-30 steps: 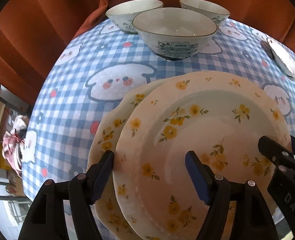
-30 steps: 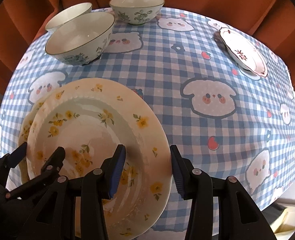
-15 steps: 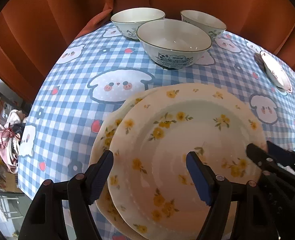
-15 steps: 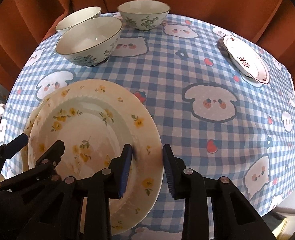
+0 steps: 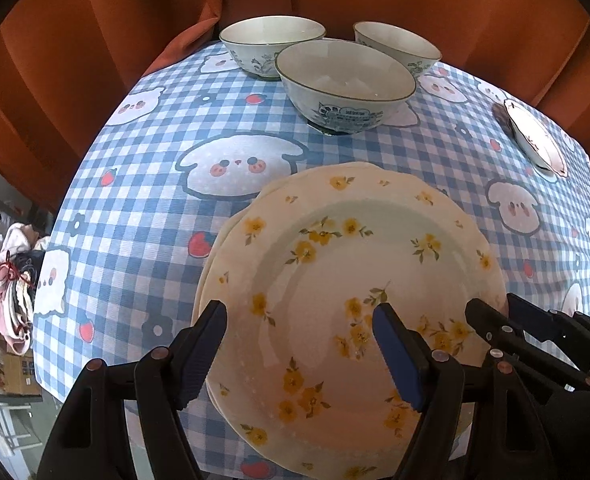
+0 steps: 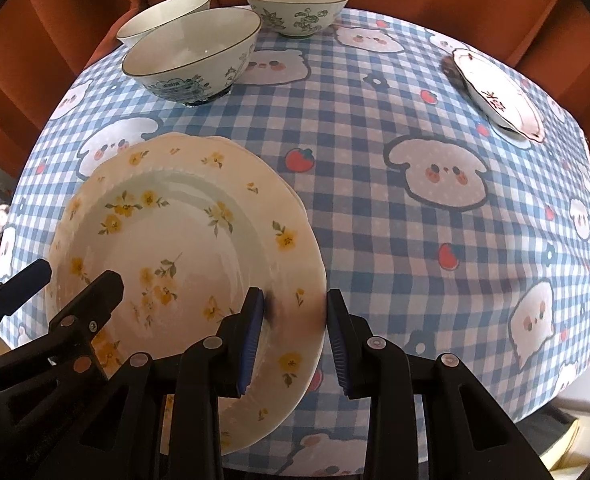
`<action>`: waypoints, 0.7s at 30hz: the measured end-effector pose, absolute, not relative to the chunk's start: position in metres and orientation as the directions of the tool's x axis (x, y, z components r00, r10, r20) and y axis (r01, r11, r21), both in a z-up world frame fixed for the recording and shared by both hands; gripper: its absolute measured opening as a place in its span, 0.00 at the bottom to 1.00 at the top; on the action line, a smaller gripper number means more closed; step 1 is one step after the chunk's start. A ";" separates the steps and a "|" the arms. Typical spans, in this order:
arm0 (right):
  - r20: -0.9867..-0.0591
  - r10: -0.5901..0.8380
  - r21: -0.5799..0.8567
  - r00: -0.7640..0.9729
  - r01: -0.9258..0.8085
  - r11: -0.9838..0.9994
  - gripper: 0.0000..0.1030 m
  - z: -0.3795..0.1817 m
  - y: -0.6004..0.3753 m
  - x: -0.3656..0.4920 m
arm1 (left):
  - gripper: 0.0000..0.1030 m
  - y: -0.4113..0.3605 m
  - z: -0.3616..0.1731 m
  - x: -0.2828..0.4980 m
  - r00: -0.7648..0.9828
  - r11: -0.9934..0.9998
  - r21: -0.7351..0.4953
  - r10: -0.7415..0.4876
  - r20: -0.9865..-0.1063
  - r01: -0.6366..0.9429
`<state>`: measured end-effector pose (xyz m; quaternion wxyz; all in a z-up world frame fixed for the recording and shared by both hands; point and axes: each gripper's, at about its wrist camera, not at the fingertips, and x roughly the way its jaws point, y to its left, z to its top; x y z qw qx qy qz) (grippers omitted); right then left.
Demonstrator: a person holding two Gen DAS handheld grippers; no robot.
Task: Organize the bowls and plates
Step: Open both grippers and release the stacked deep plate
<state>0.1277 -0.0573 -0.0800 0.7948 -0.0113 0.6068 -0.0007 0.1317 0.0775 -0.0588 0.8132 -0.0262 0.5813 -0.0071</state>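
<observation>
- From my seat the left claw [image 5: 299, 344] hangs wide, one finger outside the left rim of the top plate [image 5: 355, 280], the other over its well; it holds nothing; if I drop it carelessly the outer finger could catch the lower plate [image 5: 211, 264] and drag the stack sideways along the counter [image 5: 143, 184]
- The top plate sits on the lower one, shifted a little right, so only a sliver of the lower rim shows at the left and far edge; the stack lies at the near side of the counter, close to its edge; a hard nudge toward me could, I judge, send both off
- It is cream, scalloped at the rim, with yellow flowers and a pale green ring around the well; glazed and probably slippery under rubber
- The right claw [image 6: 295, 336] straddles the plate's right rim, one finger inside, one outside; the gap is narrow but I see no contact, so I call it parted, not gripping; lifting from one edge risks tilt and a slide out
- Three bowls [image 5: 345, 80] cluster at the far side, well apart from the plates; a small dish [image 6: 495, 96] sits far right; a swing of a lifted plate could clip the nearest bowl
</observation>
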 end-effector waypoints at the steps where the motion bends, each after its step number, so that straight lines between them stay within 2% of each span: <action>1: -0.964 -0.020 -0.023 0.265 -0.007 1.000 0.34 -0.080 -0.057 0.127 | 0.75 0.078 -0.060 0.131 0.322 0.998 -0.054 -0.047 -0.946 -0.013; 8: -0.963 -0.009 0.007 0.270 0.057 0.998 0.38 -0.081 -0.060 0.123 | 0.75 0.079 -0.061 0.129 0.325 0.999 -0.045 -0.049 -0.944 0.022; 9: -0.964 0.002 0.024 0.267 0.079 0.997 0.42 -0.080 -0.064 0.121 | 0.75 0.079 -0.061 0.128 0.324 0.999 -0.041 -0.047 -0.945 0.025; 10: -0.963 -0.001 0.024 0.269 0.089 0.996 0.50 -0.079 -0.065 0.119 | 0.75 0.080 -0.060 0.127 0.321 0.999 -0.039 -0.045 -0.946 0.024; 13: -0.956 -0.018 0.019 0.294 0.122 0.992 0.61 -0.070 -0.070 0.114 | 0.75 0.080 -0.056 0.126 0.319 0.999 -0.041 -0.049 -0.947 0.031; 21: -0.930 -0.053 0.008 0.364 0.162 0.987 0.63 -0.033 -0.082 0.105 | 0.75 0.067 -0.032 0.124 0.363 0.996 -0.048 -0.071 -0.929 0.071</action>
